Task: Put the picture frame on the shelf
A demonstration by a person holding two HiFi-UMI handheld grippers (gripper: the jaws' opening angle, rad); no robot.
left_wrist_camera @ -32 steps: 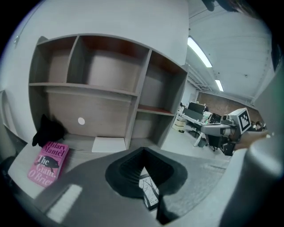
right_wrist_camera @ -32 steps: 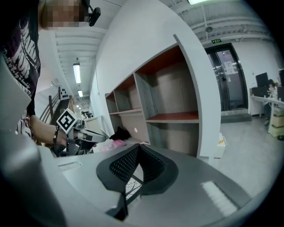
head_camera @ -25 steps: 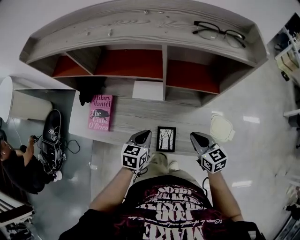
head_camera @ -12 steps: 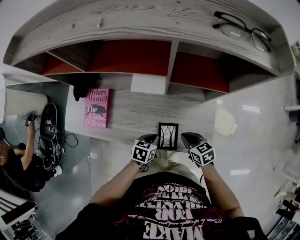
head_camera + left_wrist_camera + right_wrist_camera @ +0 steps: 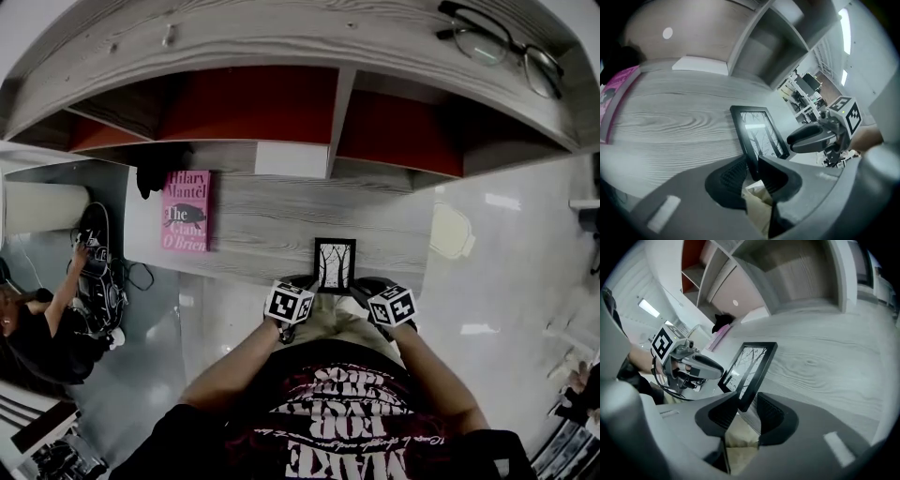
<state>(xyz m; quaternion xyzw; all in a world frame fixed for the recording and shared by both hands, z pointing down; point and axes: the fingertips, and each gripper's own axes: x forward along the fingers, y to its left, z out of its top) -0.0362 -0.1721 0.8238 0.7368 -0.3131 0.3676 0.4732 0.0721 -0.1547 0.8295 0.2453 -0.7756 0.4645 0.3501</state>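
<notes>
Picture frame [image 5: 335,264]: found lying face up on the grey wood-grain surface [image 5: 272,225], at its near edge, with a near corner inside each pair of jaws. Portrait format. Its long axis ran straight ahead of the jaws, from the near edge towards the shelf unit [image 5: 337,112]. The top of its bare-tree picture pointed away from the jaws.

Left gripper [image 5: 751,163]: jaws stood apart astride the near-left corner of the frame. The pads were close to it, and no pinch was evident.

Right gripper [image 5: 746,399]: jaws had just been opening and stood spread, with the near-right corner of the frame between them, not clamped.

Change from one second earlier: both grippers were then short of the frame, flanking it from the near side. Both were now down at its near corners. The frame kept its place on the surface.

Writing: a pink book [image 5: 186,211] lay flat ahead of the left jaws and well off to their left. Its cover read "Hilary Mantel" and "The Giant, O'Brien". The large print on the person's shirt [image 5: 347,412], behind both jaws, appeared upside down and was not read in full.

Further out: spectacles [image 5: 497,42] rested on top of the shelf unit, far ahead of the right jaws and to their right.
</notes>
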